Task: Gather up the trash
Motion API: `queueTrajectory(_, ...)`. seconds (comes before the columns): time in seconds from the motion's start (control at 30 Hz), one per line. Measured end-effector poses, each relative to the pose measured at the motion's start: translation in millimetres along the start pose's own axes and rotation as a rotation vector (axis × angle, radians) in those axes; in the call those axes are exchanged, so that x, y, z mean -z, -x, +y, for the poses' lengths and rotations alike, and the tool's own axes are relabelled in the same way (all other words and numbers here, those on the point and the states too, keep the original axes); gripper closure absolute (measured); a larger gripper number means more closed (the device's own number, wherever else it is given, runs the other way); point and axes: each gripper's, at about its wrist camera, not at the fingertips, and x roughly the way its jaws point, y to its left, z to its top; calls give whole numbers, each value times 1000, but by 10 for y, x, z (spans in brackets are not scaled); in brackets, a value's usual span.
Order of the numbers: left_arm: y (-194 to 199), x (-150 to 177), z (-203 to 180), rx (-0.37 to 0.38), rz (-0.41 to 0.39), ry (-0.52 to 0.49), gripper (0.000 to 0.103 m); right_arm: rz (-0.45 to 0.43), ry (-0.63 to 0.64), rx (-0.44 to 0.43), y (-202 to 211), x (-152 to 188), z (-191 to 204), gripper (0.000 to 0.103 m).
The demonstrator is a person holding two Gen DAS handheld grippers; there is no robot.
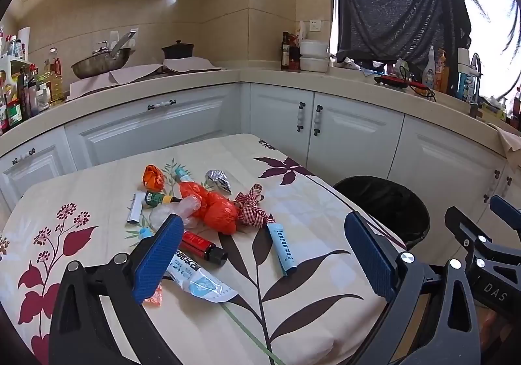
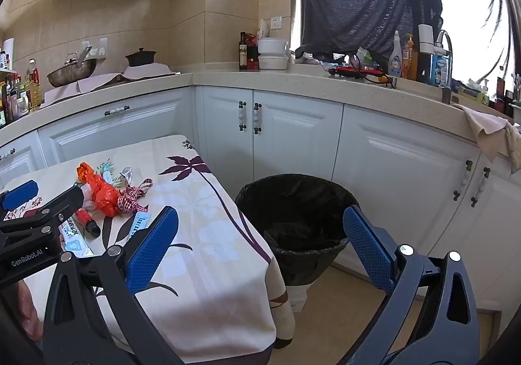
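Kitchen table point(image 1: 309, 316): trash pile point(image 1: 208, 211) ahead of left gripper point(image 1: 260, 254), fingers wide, empty; right gripper point(image 2: 260, 247) likewise. Risk: multi-item snag.

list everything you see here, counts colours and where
crumpled orange plastic bags: 2, orange, middle of table
red-white checked ribbon: 1, beside the larger bag
crumpled silver foil: 1, behind the bags
light blue tube: 1, near ribbon
red bottle with black cap: 1, front of pile
floral tablecloth table: 1, cream
black-lined trash bin: 1, floor right of table
left gripper: blue jaws open, above table
right gripper: blue jaws open, toward bin
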Motion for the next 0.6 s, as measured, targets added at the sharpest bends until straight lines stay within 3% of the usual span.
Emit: queueTrajectory(0.6, 28, -52, -37, -1, -4, -22, 7, -15, -6, 15, 51, -73, -91, 4)
